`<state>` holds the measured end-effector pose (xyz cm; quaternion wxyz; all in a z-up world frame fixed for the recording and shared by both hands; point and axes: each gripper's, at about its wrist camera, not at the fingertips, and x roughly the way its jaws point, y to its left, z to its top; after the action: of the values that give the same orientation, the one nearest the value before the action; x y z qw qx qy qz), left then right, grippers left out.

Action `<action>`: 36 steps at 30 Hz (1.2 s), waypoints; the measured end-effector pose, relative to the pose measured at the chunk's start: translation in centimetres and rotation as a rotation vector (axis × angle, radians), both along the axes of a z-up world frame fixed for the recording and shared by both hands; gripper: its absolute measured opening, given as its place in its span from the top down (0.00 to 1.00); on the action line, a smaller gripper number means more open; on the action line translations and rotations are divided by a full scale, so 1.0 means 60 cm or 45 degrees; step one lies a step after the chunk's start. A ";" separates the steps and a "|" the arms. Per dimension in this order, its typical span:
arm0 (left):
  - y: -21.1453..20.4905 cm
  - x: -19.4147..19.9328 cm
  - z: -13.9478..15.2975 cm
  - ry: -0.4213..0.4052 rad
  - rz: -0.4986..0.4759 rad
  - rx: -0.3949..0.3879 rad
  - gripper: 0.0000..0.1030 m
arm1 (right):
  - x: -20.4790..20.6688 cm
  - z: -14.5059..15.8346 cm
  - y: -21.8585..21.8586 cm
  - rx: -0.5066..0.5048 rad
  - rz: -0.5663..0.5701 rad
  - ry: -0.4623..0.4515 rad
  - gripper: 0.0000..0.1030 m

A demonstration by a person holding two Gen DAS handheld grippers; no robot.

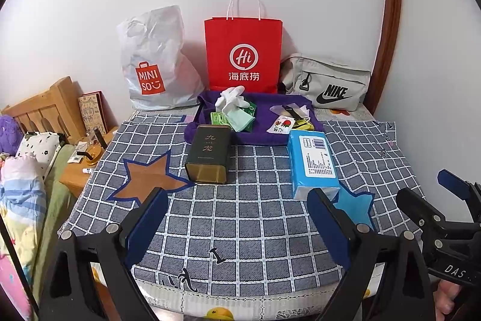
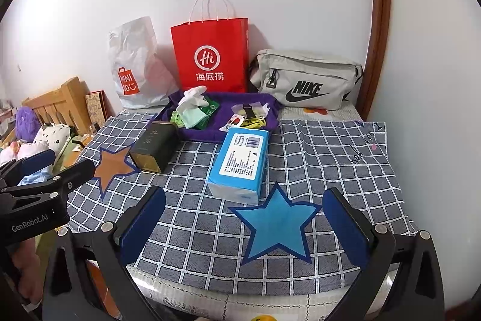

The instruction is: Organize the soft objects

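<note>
A blue tissue pack (image 1: 312, 161) (image 2: 240, 163) lies on the checked cloth, just beyond the blue star (image 2: 276, 227). A dark tea tin (image 1: 209, 154) (image 2: 154, 146) lies on its side by the orange star (image 1: 150, 179). Behind them a purple cloth tray (image 1: 261, 137) (image 2: 210, 134) holds white gloves (image 1: 230, 98) (image 2: 192, 98), a pale green cloth (image 1: 239, 118), green packets and small sachets (image 1: 284, 124). My left gripper (image 1: 240, 218) is open and empty, short of the tin and pack. My right gripper (image 2: 243, 223) is open and empty above the blue star.
A Miniso plastic bag (image 1: 153, 65), a red paper bag (image 1: 243, 53) and a grey Nike pouch (image 1: 327, 83) stand against the back wall. A bed with pillows and a wooden bedside stand (image 1: 81, 170) lie to the left. A wooden door frame (image 1: 390, 20) is at right.
</note>
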<state>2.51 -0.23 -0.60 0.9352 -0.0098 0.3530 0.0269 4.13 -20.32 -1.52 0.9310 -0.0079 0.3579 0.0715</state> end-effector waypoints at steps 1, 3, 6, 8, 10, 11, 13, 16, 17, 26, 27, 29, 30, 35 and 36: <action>-0.001 -0.001 0.000 0.002 0.002 -0.002 0.09 | 0.000 0.000 0.000 -0.001 0.000 -0.001 0.01; -0.001 -0.001 0.001 -0.001 -0.001 -0.003 0.09 | -0.001 0.001 0.001 -0.002 0.001 -0.003 0.01; -0.001 -0.001 0.000 -0.003 -0.001 -0.002 0.09 | -0.002 0.001 0.001 -0.003 0.003 -0.005 0.01; -0.001 -0.002 0.000 -0.003 -0.001 -0.002 0.09 | -0.002 0.001 0.001 -0.002 0.004 -0.004 0.01; -0.001 -0.002 0.000 -0.002 -0.002 -0.001 0.09 | -0.002 0.001 0.000 -0.002 0.004 -0.005 0.01; 0.000 -0.001 0.000 0.000 -0.002 -0.001 0.09 | -0.003 0.001 0.000 -0.001 0.004 -0.005 0.01; 0.000 0.000 -0.002 0.003 -0.001 -0.001 0.09 | -0.002 0.001 0.000 -0.002 0.004 -0.004 0.01; 0.000 -0.001 -0.002 0.002 0.000 0.000 0.09 | -0.003 0.002 -0.001 0.002 0.002 -0.005 0.01; 0.000 -0.001 -0.002 0.002 0.000 -0.001 0.09 | -0.005 0.003 -0.002 0.002 0.000 -0.006 0.01; 0.000 -0.001 -0.002 0.002 0.001 -0.002 0.09 | -0.007 0.005 -0.003 0.008 0.003 -0.010 0.01; -0.001 -0.002 -0.002 0.002 0.002 -0.001 0.09 | -0.007 0.005 -0.003 0.008 0.003 -0.010 0.01; 0.000 -0.001 -0.002 0.001 0.004 -0.001 0.09 | -0.007 0.005 -0.003 0.005 0.003 -0.012 0.01; 0.000 -0.002 -0.002 0.002 0.001 -0.001 0.09 | -0.007 0.005 -0.003 0.006 0.005 -0.011 0.01; 0.000 -0.002 -0.002 0.002 -0.001 0.000 0.09 | -0.007 0.006 0.000 0.003 0.014 -0.013 0.01; 0.001 -0.002 -0.002 0.002 0.001 -0.001 0.09 | -0.007 0.006 0.001 0.001 0.013 -0.013 0.01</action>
<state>2.40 -0.19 -0.71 0.9349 -0.0102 0.3537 0.0273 3.70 -20.27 -1.19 0.9324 -0.0096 0.3530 0.0764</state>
